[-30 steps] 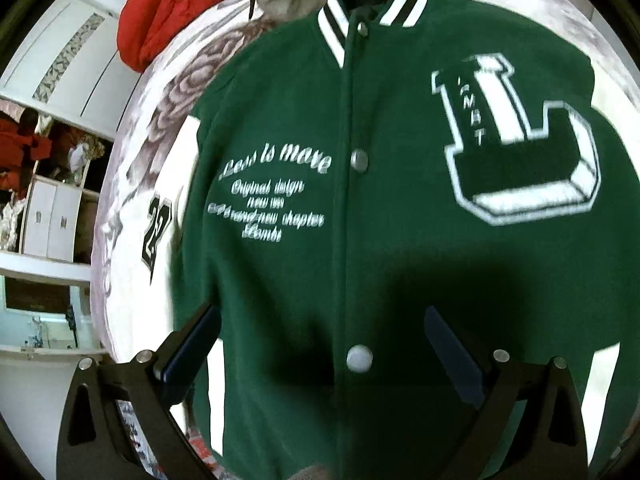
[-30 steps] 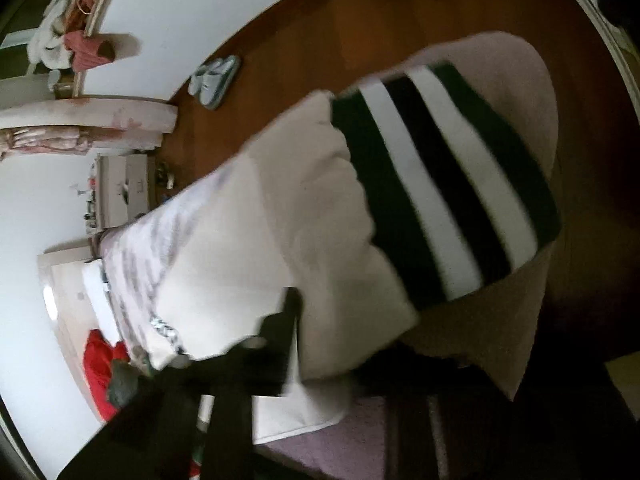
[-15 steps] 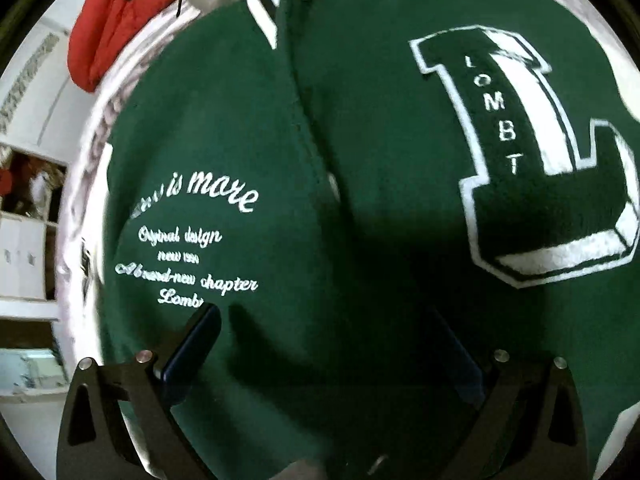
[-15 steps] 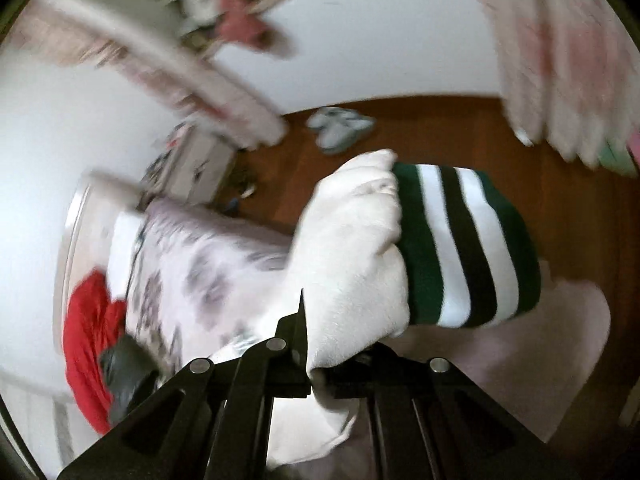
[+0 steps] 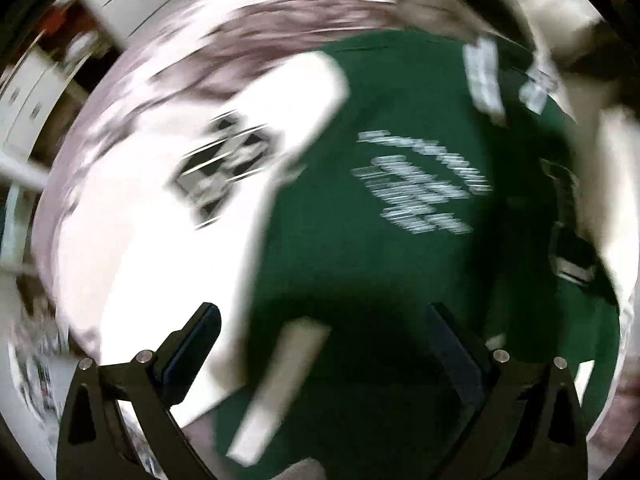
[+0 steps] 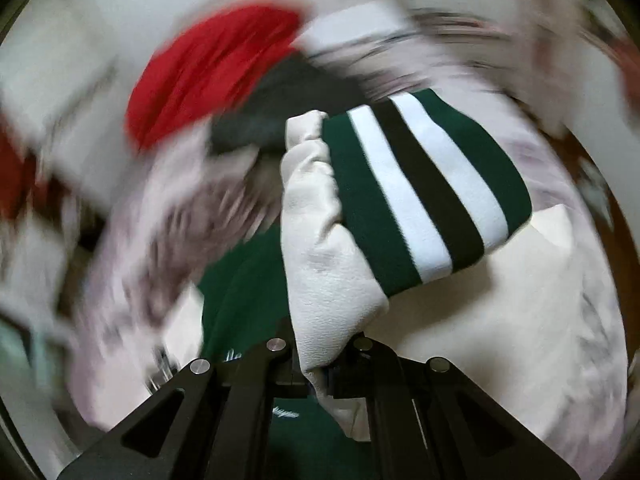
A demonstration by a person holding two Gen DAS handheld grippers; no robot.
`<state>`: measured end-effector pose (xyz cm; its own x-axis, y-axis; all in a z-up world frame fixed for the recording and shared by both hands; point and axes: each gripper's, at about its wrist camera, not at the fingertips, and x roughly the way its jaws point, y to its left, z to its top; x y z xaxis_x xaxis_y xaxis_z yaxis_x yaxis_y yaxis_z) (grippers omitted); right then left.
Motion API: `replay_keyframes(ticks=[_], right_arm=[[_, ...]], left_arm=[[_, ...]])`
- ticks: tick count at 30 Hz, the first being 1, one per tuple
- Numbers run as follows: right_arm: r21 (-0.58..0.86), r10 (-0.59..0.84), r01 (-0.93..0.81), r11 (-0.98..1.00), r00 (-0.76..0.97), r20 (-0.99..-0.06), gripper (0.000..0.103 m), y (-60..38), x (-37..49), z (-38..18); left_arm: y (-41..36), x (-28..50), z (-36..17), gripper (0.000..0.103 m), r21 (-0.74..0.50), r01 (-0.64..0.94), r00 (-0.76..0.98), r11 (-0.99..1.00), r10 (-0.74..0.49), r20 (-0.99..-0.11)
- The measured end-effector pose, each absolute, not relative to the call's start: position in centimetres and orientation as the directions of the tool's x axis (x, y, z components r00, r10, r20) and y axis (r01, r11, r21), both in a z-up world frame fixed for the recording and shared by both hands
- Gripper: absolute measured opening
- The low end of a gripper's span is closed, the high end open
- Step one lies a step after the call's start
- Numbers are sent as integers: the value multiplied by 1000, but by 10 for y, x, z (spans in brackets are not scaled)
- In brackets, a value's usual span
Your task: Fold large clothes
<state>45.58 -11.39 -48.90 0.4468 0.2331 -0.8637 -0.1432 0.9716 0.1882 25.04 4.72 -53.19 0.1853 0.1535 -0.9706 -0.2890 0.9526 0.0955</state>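
Observation:
A green varsity jacket (image 5: 384, 216) with white sleeves lies front-up on a floral bedspread (image 5: 192, 56). The left wrist view is motion-blurred. My left gripper (image 5: 320, 344) is open and empty, just above the jacket's lower front near its white left sleeve (image 5: 160, 264). My right gripper (image 6: 320, 364) is shut on the other white sleeve (image 6: 320, 264) and holds it up. Its green, white and black striped cuff (image 6: 424, 188) sticks out ahead of the fingers. The jacket's green body (image 6: 240, 280) shows below.
A red garment (image 6: 208, 72) and a dark garment (image 6: 280, 104) lie at the far end of the bed (image 6: 560, 320). White cabinets (image 5: 28, 92) stand beside the bed on the left. Wooden floor (image 6: 600, 184) shows past the bed's right edge.
My left gripper has swung left across the jacket, from its chest toward the white sleeve with the number patch. My right gripper has turned from the floor toward the bed, still holding the sleeve.

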Motion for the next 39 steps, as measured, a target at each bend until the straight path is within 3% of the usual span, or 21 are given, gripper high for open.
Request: replay_keyframes(ticks=[3,6,7,8,10,15,18,19,20,21,23,25,28,33,36,39], right_arm=[[74,169,-306,949,299,-939,5,-35,455,-565],[87,152,-395,914,136,-979,18,-3,432,-619],[133,199,-393,910,131,-971,29,-5,430,-613],[190,250,-383,904,112,-962,47,-11,428,-607],[338,378,-323,884,68,-923,66,-35,424,-589],[394,410,-218,893,34,-911,67,-68,386,-583],[400,402,-132,907,-9,-916,67,-97,373,-593],[410,409,-87,908,-31,-912,67,-100,370,-603],[420,418,-58,906,-40,-908,67,-107,364,-611],[436,435,-16,900,-47,-899,67,-108,361,-617],[455,455,23,890,-46,-889,67,-115,351,-620],[446,447,29,894,-26,-894,67,-113,344,-620],[440,440,3,898,-9,-898,67,-105,339,-610],[389,394,-121,913,20,-919,67,-78,334,-591],[387,393,-141,911,17,-919,67,-60,338,-581],[390,397,-143,909,17,-918,67,-51,339,-576]], left_arm=[[100,210,-533,103,126,-391,130,912,191,-973],[152,170,-540,103,162,-474,64,866,217,-974],[173,152,-542,103,163,-512,42,843,214,-976],[192,136,-544,103,142,-554,33,820,192,-981],[223,105,-550,103,72,-637,37,768,123,-992],[292,25,-612,103,-282,-845,201,454,-218,-955],[300,11,-648,102,-393,-866,302,310,-301,-904],[300,10,-656,92,-416,-865,334,282,-294,-895],[302,10,-660,75,-392,-876,320,281,-269,-908],[302,9,-660,71,-365,-887,306,281,-234,-923],[301,2,-644,29,-359,-892,327,276,-156,-932],[303,-2,-610,13,-372,-871,365,321,-85,-927],[324,9,-561,12,-390,-829,427,402,1,-904],[402,55,-542,11,-322,-791,442,520,122,-889],[454,91,-570,11,-276,-788,412,551,138,-901],[493,144,-621,13,-239,-793,336,560,75,-939]])
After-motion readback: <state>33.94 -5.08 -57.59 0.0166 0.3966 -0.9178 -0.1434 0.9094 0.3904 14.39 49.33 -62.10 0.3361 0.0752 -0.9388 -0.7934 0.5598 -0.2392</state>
